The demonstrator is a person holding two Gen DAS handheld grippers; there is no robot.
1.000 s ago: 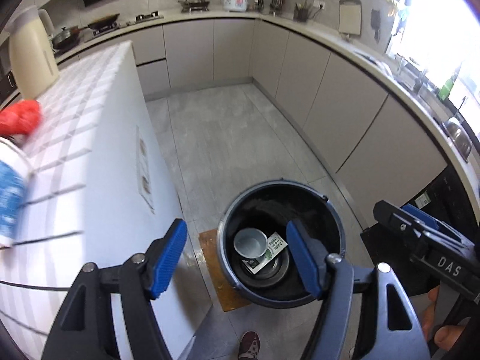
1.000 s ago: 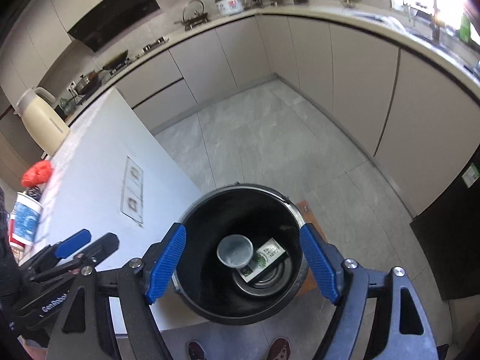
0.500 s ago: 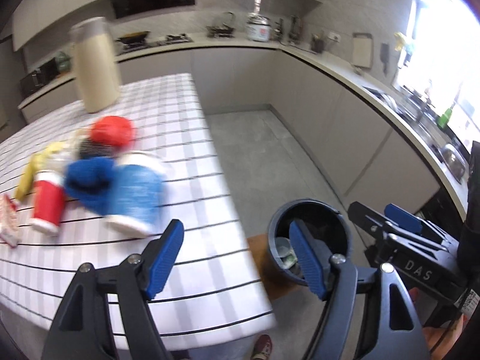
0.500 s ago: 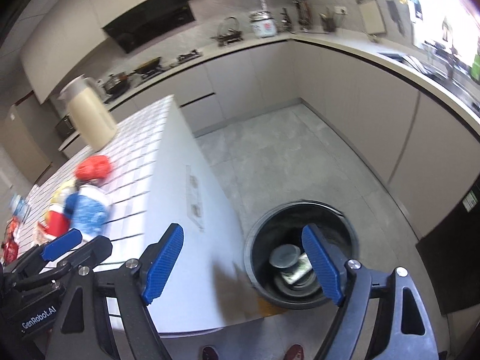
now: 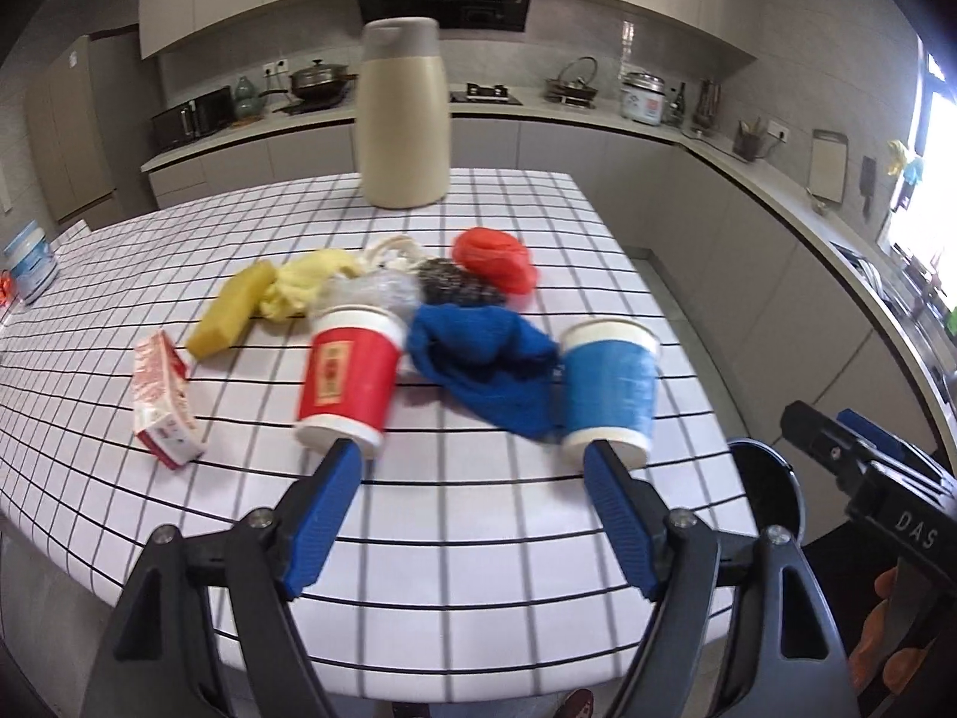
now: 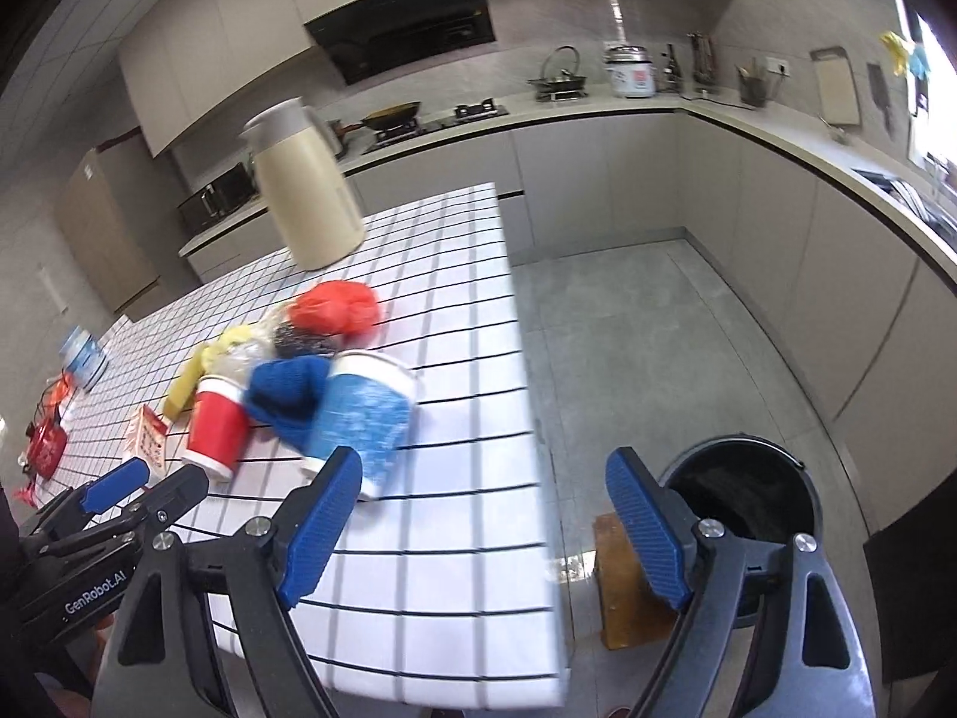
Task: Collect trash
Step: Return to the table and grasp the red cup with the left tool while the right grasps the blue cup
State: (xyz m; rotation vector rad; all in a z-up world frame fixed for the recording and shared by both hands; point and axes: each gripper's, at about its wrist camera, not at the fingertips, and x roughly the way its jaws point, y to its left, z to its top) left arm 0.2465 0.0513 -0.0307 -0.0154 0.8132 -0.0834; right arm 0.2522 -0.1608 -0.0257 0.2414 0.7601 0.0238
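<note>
Trash lies on the checked table [image 5: 478, 544]: a red paper cup [image 5: 350, 380], a blue paper cup [image 5: 610, 386], a blue cloth [image 5: 484, 362], a red crumpled bag [image 5: 493, 257], a steel scourer [image 5: 457, 290], a yellow sponge [image 5: 230, 317], a yellow rag [image 5: 308, 287] and a red-white carton [image 5: 161, 398]. My left gripper [image 5: 472, 502] is open and empty, just short of the two cups. My right gripper [image 6: 484, 514] is open and empty over the table's right edge, near the blue cup [image 6: 365, 413]. The black bin [image 6: 747, 508] stands on the floor to the right.
A tall cream thermos jug [image 5: 404, 113] stands at the table's far end. A blue-white tub [image 5: 27, 260] sits at the far left. A brown board [image 6: 622, 580] lies beside the bin. Kitchen counters run along the back and right walls.
Both grippers have swung up and left from above the bin to face the table. The trash pile has come close in front of the left gripper.
</note>
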